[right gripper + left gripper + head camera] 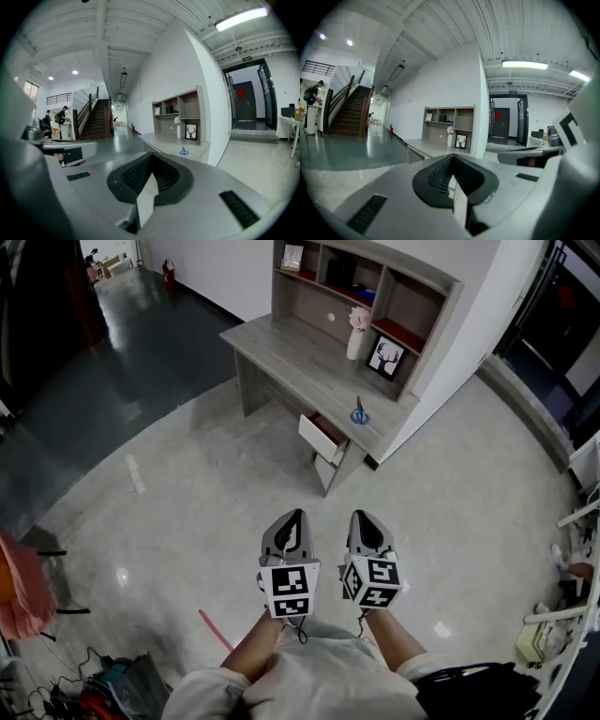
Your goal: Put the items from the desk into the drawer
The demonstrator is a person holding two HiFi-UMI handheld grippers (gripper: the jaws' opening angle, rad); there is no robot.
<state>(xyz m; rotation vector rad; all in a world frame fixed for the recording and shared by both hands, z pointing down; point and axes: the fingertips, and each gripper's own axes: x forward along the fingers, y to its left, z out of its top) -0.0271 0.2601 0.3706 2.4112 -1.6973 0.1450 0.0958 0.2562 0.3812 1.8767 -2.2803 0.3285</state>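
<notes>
Across pale floor (187, 484) stands a grey desk (291, 352) — left tongs (295, 518), right tongs (362, 519) pressed together.

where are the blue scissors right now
In the head view the blue scissors are on the desk near its right end, just above the open drawer and in front of the framed deer picture.

We see a pale polished floor (187, 502) meeting a darker glossy floor (112, 352). A grey shelf unit (375, 292) stands on the wooden surface (291, 357) against a white wall (211, 268). A staircase (347, 115) rises far off, a dark door (243, 104) stands right of the shelves, and a strip light (525, 64) glows under the ribbed ceiling (454, 28).
</notes>
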